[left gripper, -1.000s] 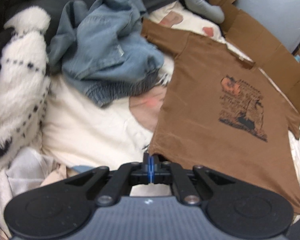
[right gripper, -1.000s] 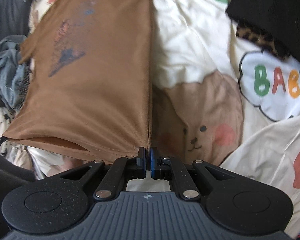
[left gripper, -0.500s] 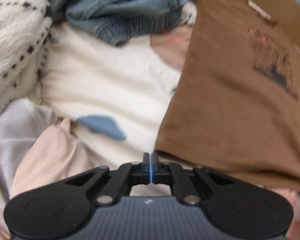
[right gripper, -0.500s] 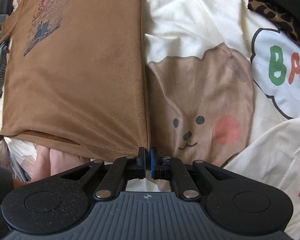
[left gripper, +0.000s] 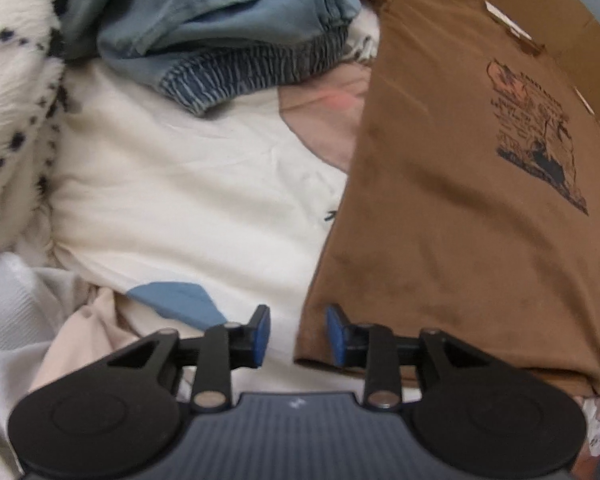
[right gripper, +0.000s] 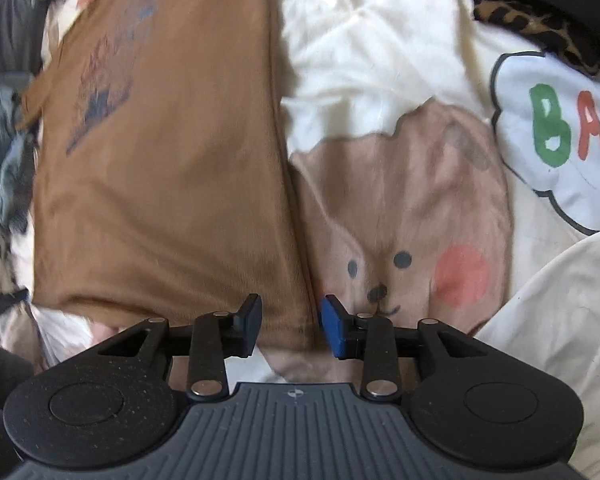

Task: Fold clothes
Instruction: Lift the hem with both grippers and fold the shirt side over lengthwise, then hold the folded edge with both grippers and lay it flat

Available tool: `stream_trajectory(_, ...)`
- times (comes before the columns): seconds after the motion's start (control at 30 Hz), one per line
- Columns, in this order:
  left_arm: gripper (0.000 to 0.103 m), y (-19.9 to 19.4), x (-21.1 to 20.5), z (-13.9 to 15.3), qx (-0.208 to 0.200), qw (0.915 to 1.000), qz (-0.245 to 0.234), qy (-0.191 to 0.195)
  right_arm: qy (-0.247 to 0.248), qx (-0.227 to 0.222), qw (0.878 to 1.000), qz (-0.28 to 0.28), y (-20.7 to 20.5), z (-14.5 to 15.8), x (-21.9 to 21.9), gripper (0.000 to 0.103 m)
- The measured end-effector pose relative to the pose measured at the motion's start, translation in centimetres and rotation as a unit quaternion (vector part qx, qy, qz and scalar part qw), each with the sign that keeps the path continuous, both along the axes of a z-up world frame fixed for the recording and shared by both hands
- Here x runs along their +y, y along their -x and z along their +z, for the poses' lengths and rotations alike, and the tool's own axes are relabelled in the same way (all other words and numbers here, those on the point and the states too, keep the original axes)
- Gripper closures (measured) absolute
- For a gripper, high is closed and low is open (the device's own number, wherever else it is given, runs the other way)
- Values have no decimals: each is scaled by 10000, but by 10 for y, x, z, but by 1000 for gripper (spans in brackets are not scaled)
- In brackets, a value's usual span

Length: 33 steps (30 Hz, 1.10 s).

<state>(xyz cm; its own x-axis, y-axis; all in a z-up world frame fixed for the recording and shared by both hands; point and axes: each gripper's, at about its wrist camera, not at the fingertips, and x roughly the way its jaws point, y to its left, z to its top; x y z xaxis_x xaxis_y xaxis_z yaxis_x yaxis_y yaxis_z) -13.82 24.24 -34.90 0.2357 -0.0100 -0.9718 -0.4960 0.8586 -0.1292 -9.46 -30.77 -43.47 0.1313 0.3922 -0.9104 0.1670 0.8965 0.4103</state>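
The left gripper (left gripper: 298, 334) stands with jaws parted wide, holding nothing, at the near-left hem corner of the brown T-shirt (left gripper: 460, 208). The right gripper (right gripper: 290, 326) is likewise spread and empty, straddling the shirt's (right gripper: 160, 168) near-right hem corner. The shirt lies flat, print up, on a cream bear-print bedsheet (right gripper: 400, 208) (blurred in places). Crumpled denim clothing (left gripper: 228, 24) sits toward the sheet's far-left edge.

A cream bear-print bedsheet (right gripper: 380, 60) carries a flat brown T-shirt (right gripper: 160, 160) and crumpled denim garment (left gripper: 220, 20).
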Motion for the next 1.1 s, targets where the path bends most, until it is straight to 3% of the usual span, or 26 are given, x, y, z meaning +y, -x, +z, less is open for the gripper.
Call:
stream_trajectory(0.33, 67, 5, 6, -26, 108, 9984, 454, 312, 165, 238, 9985, 455, -4, -27, 22, 63)
stream_trajectory(0.4, 73, 6, 7, -27, 91, 9979, 502, 404, 220, 188, 9982, 530, -2, -27, 25, 64)
stream_trajectory(0.43, 81, 6, 7, -28, 82, 9976, 526, 450, 248, 170, 9979, 570, -2, -27, 25, 80)
stream_trajectory(0.47, 96, 6, 6, -27, 79, 9976, 506, 467, 277, 152, 9976, 610, -1, -26, 25, 94)
stream_trajectory(0.5, 96, 6, 6, -24, 81, 9980, 441, 452, 289, 204, 9972, 663, -1, -26, 24, 100)
stream_trajectory(0.63, 97, 8, 14, -4, -87, 9974, 507, 504, 114, 117, 9975, 684, -1, -10, 15, 101)
stream_trajectory(0.77, 98, 6, 24, 12, -252, 9960, 641, 563, -381, 38, 9993, -38, -2, 3, -10, 101)
stream_trajectory(0.87, 99, 3, 29, 21, -350, 9952, 697, 592, -25, 55, 9996, 285, -4, 2, -6, 101)
stream_trajectory(1.1, 99, -14, 8, 17, -282, 9975, 325, 553, -10, -15, 9975, 709, -15, 0, 26, 101)
